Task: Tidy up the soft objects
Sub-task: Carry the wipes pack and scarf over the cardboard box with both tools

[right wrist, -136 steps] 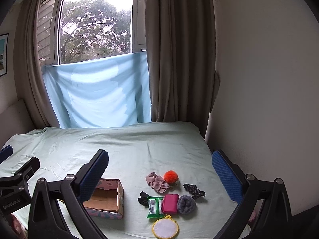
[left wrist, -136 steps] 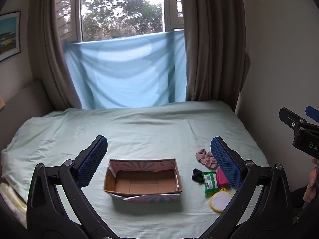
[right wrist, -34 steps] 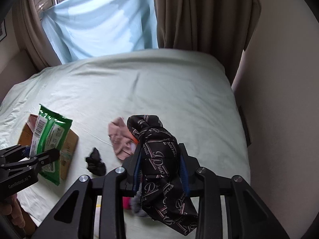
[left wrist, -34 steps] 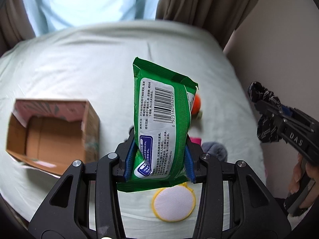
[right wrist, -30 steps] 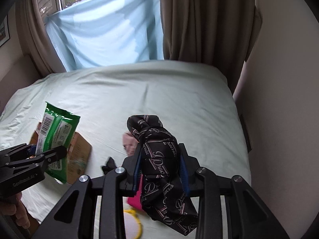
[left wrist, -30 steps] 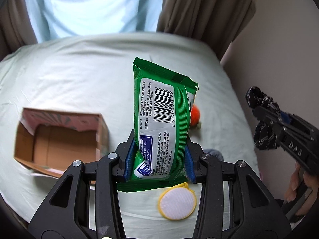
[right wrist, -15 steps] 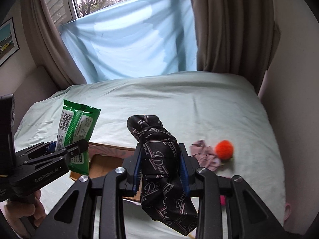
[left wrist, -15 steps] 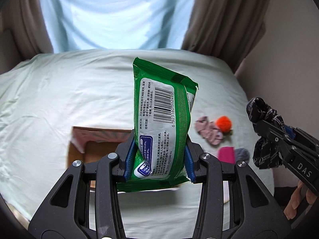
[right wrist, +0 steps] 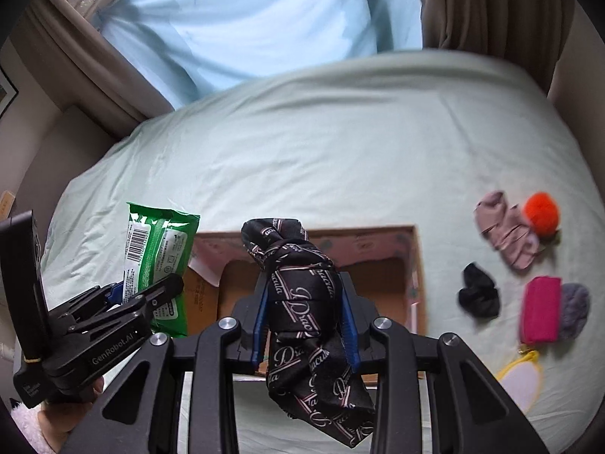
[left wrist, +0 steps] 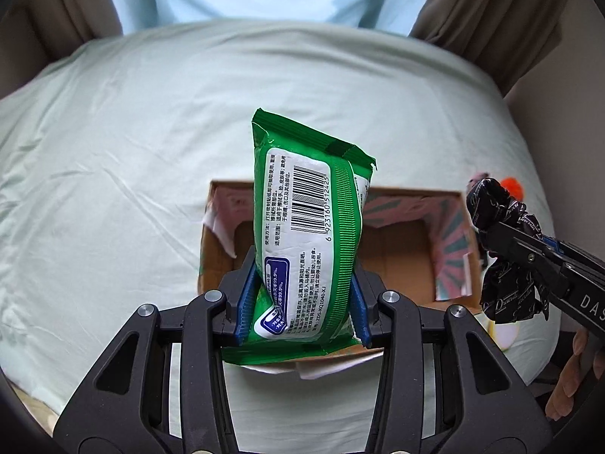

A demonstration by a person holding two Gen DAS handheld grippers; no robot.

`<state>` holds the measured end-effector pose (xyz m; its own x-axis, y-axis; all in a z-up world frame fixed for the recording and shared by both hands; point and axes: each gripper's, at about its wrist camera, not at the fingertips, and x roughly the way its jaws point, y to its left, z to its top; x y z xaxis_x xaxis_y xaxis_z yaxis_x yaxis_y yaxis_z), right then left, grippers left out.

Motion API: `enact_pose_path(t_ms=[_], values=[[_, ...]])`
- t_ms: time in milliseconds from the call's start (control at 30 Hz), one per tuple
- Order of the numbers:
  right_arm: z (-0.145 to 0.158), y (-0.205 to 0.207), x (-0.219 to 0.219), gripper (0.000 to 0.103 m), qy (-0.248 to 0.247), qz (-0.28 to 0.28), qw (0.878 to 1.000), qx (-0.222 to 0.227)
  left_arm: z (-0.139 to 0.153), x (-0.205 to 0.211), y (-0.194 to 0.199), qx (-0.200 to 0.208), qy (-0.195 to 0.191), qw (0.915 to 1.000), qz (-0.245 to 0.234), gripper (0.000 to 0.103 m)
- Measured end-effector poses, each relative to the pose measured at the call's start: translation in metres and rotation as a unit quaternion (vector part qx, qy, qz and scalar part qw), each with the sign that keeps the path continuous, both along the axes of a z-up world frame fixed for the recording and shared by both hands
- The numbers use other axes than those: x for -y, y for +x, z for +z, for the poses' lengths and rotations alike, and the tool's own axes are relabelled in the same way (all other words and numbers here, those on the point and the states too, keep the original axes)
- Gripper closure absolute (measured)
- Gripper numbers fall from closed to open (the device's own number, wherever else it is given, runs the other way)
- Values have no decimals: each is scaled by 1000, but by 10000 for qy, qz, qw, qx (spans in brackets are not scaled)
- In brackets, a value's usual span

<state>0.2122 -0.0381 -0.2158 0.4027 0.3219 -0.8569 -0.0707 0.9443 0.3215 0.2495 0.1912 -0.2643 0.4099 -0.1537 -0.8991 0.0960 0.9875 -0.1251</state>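
My left gripper is shut on a green wet-wipe pack and holds it upright over the open cardboard box, above its left half. My right gripper is shut on a black printed scrunchie and holds it over the same box. In the right wrist view the left gripper with the pack hangs at the box's left end. In the left wrist view the right gripper is at the box's right end.
On the pale green bed sheet, right of the box, lie a pink scrunchie, an orange pom-pom, a black scrunchie, a magenta pouch, a grey puff and a round yellow-edged pad. Curtains and wall stand behind.
Both grippers have moved left and tipped down, so the box now lies directly under the held pack and scrunchie. Both grips are unchanged.
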Motion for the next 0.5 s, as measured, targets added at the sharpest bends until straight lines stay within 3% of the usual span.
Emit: enact_pose_path(t_ms=[300,500], values=[[-90,30,-29,73,-111,522,9946,-885,-91,8,17,-894,225,9956,-191,65],[-126,46,-35,73,-328,727,9904,-1128,-126,23,29,-1317,422,9902,-212,65]])
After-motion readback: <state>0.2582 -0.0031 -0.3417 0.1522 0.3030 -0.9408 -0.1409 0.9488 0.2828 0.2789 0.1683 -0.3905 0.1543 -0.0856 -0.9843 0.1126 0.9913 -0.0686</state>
